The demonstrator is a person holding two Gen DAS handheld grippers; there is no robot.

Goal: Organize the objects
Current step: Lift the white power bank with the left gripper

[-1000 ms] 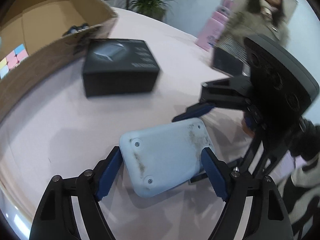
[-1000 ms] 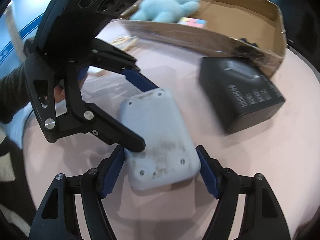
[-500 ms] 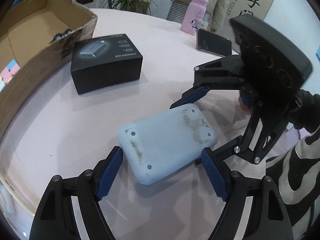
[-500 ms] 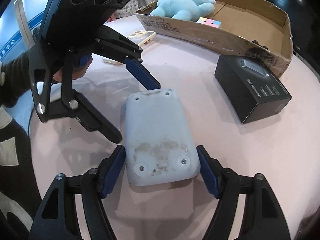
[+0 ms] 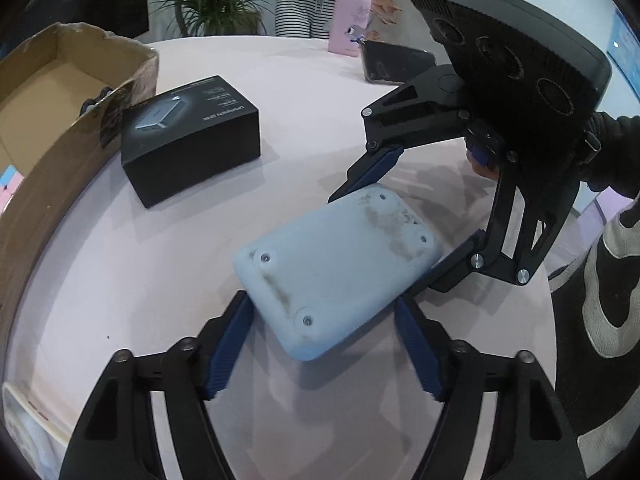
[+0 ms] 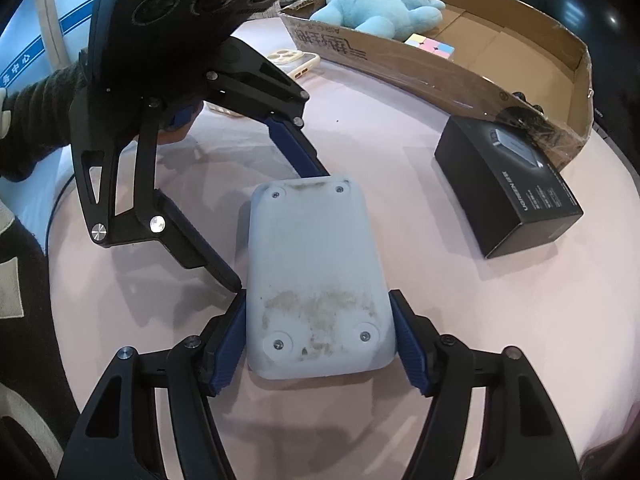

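A pale blue flat device [image 5: 340, 272] with a stained, screwed underside lies on the pink round table [image 5: 120, 264]. My left gripper [image 5: 324, 352] is open, with fingers on either side of its near corner. My right gripper [image 6: 316, 340] has its jaws pressed on the two long sides of the device [image 6: 312, 276]. A black product box [image 5: 192, 140] stands beside a cardboard box [image 5: 60, 132]. The cardboard box [image 6: 460, 68] holds a blue plush toy [image 6: 376, 8] and a pastel cube [image 6: 430, 46].
A pink bottle [image 5: 352, 20] and a dark phone [image 5: 396, 66] stand at the table's far edge, by a potted plant [image 5: 208, 4] and a person. A cream-cased phone [image 6: 288, 64] lies behind the left gripper. The black box [image 6: 512, 192] sits right of the device.
The device has swung round with my right gripper. My left gripper, shut on it a second ago, has let go and drawn back to its near corner.
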